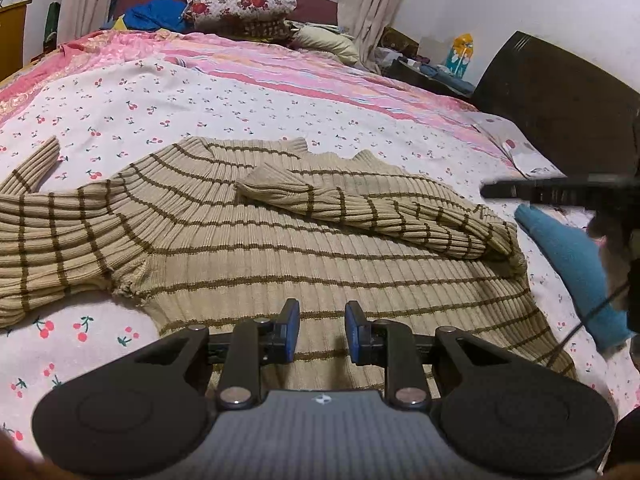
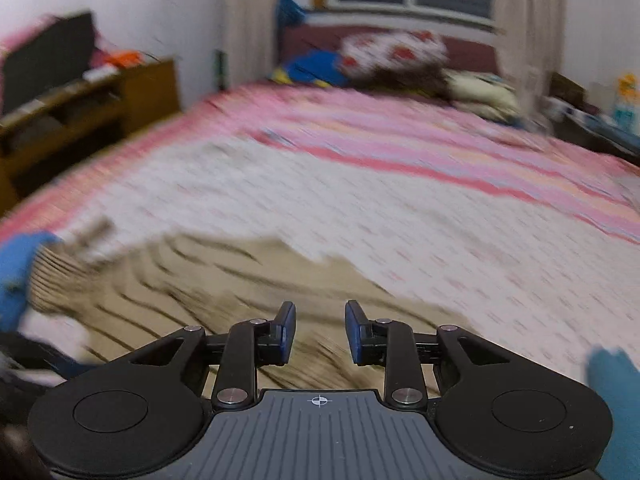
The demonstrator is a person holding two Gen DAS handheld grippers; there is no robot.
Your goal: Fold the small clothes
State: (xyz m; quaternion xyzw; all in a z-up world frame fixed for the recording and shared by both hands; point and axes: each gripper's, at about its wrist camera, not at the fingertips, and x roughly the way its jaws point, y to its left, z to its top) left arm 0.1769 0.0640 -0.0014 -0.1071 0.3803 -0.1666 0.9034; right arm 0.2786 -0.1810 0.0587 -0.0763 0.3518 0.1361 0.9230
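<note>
A beige ribbed sweater (image 1: 304, 264) with thin brown stripes lies flat on the cherry-print sheet (image 1: 192, 104). One sleeve (image 1: 360, 204) is folded across the chest; the other sleeve (image 1: 48, 232) stretches out to the left. My left gripper (image 1: 322, 330) hovers over the sweater's lower hem, jaws apart, with only the fabric below showing between the blue pads. In the blurred right wrist view, my right gripper (image 2: 320, 330) is open over the sweater (image 2: 224, 292) near its right side, nothing between its pads. A dark blurred bar of the right-hand tool (image 1: 552, 194) enters the left wrist view from the right.
A teal cloth (image 1: 576, 268) lies on the sheet right of the sweater. Pink striped bedding (image 1: 304, 72), a floral pillow (image 1: 240, 2) and a blue garment (image 1: 156, 14) fill the far end. A dark headboard (image 1: 560, 104) stands right; a wooden cabinet (image 2: 80, 116) stands left.
</note>
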